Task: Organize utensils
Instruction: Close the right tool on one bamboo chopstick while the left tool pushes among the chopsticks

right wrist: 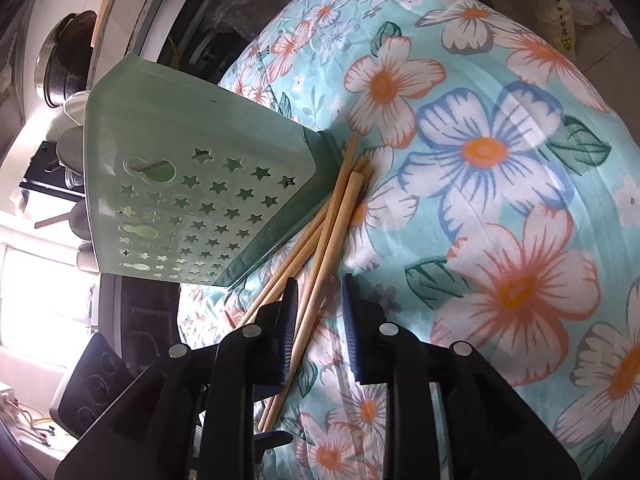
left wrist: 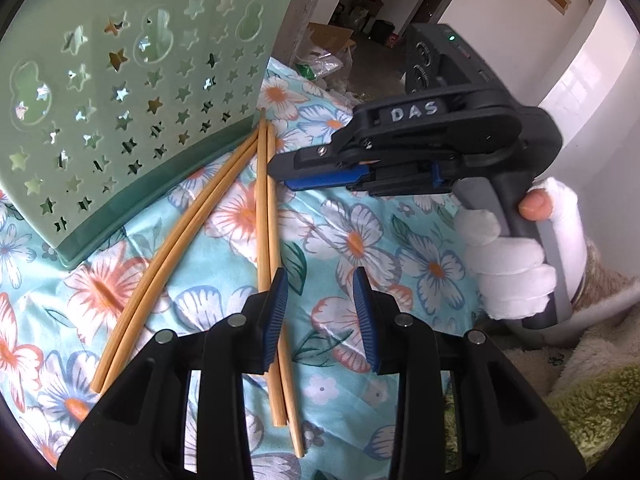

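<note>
Item: green utensil holder (left wrist: 132, 92). Pale green plastic with a darker green base, its wall pierced with star and gourd-shaped cut-outs. It stands on the flowered cloth (left wrist: 360, 236), filling the 10 o'clock part of the left wrist view; in the right wrist view it sits at 9 o'clock (right wrist: 192, 184), base toward the centre.

Item: chopsticks (left wrist: 224, 220). Four bamboo sticks, loose on the cloth, in two pairs. Their far ends meet at the holder's base corner; the pairs fan apart toward 6 and 7 o'clock in the left wrist view. In the right wrist view (right wrist: 320, 248) they run from the base corner down toward 7 o'clock.

Item: left gripper (left wrist: 320, 312). Black body, blue ribbed pads. Jaws stand moderately apart, nothing between the pads; the straighter chopstick pair passes under the left-hand finger toward 6 o'clock.

Item: right gripper (right wrist: 318, 316). Same build. Jaws stand narrowly parted, not pressing on anything; one chopstick lies in the gap just beside the left-hand pad, on the cloth. Seen from the left wrist camera (left wrist: 288, 174) at 2 o'clock, tips near the chopsticks' far ends, handle held by a white-gloved hand (left wrist: 516, 256).

Item: flowered cloth. Turquoise, with orange, white and blue blooms; it covers the work surface.
</note>
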